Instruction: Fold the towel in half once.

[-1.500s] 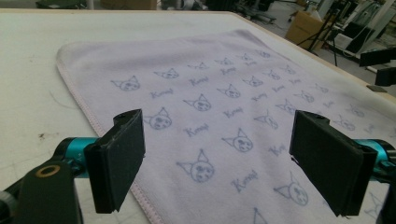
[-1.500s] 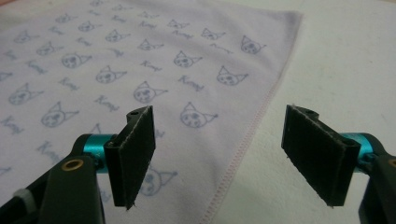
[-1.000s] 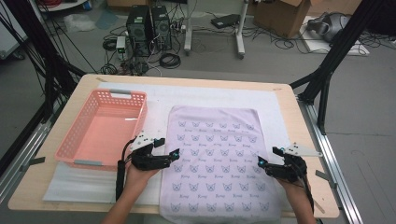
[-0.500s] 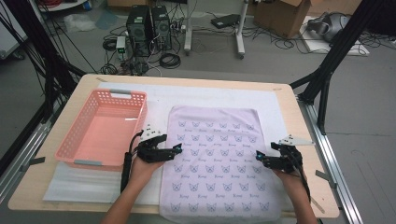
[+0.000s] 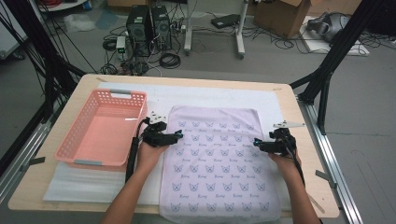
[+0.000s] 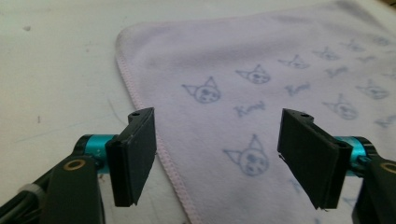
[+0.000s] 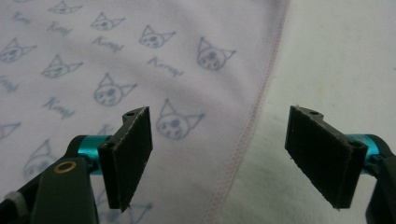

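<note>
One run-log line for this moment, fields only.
left tongs: open, closing, straddling towel left hem | right tongs: open, straddling right hem | towel: flat on table | pink basket: untouched

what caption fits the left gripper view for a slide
Left tongs held open over the stitched left edge of a lilac cat-print towel lying flat on the white mat.

Both bare forearms reach forward from the near edge, each hand gripping a black two-jaw tool, the left gripper (image 5: 178, 135) pointing inward to the right with its fingers (image 6: 133, 156) apart after just closing slightly, nothing clamped, and the right gripper (image 5: 256, 142) pointing inward to the left, fingers (image 7: 128, 156) wide apart.
</note>
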{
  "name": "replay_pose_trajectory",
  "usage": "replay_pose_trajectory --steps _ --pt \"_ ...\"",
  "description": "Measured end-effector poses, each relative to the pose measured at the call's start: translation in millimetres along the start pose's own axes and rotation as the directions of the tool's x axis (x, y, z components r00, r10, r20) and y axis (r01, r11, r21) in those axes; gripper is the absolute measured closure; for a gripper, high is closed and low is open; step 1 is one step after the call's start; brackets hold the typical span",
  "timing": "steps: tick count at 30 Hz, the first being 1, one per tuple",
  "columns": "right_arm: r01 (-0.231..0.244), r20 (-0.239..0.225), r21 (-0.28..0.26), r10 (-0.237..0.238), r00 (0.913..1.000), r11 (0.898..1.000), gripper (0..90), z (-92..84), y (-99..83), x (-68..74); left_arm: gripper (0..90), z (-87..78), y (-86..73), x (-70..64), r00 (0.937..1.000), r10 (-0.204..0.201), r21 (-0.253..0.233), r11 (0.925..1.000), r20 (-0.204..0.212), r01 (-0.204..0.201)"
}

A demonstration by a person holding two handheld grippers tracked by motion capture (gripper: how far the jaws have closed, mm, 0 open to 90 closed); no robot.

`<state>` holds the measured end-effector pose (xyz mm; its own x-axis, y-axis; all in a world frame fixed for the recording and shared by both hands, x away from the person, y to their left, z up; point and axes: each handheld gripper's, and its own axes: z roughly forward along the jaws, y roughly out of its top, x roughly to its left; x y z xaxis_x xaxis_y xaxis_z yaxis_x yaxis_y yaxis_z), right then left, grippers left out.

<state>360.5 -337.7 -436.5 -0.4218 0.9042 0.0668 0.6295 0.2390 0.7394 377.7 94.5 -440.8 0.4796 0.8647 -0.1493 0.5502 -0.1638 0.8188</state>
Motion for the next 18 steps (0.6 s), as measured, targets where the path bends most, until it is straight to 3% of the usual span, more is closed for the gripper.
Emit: replay_pose_trajectory --steps 5,8,10,12,15,18 --pt "-0.024 0.035 0.026 0.023 0.9991 0.999 24.4 13.6 7.5 -2.9 39.9 14.2 -2.1 2.0 0.9997 -0.010 0.045 0.9989 -0.020 0.011" --pt "-0.030 0.068 0.038 0.028 0.9973 0.999 28.8 20.9 11.5 -4.0 43.6 14.7 -2.5 -0.3 0.9982 0.031 0.051 0.9983 -0.050 -0.029" --pt "-0.045 0.083 0.049 0.041 0.9957 0.998 33.6 24.5 13.8 -3.8 52.8 13.7 -2.8 0.0 0.9948 0.070 0.058 0.9962 -0.075 -0.065" --pt "-0.047 0.095 0.050 0.042 0.9945 0.998 37.6 26.6 15.0 -3.2 59.5 13.3 -2.9 1.3 0.9948 0.069 0.055 0.9963 -0.074 -0.065" --pt "-0.046 0.107 0.044 0.041 0.9934 0.998 51.6 25.6 15.3 -5.1 71.6 12.1 -3.1 4.0 0.9951 0.068 0.051 0.9966 -0.072 -0.065" --pt "-0.046 0.085 0.049 0.042 0.9955 0.998 70.4 24.0 15.6 -4.9 83.2 12.3 -3.0 3.6 0.9963 0.064 0.052 0.9968 -0.058 -0.061"
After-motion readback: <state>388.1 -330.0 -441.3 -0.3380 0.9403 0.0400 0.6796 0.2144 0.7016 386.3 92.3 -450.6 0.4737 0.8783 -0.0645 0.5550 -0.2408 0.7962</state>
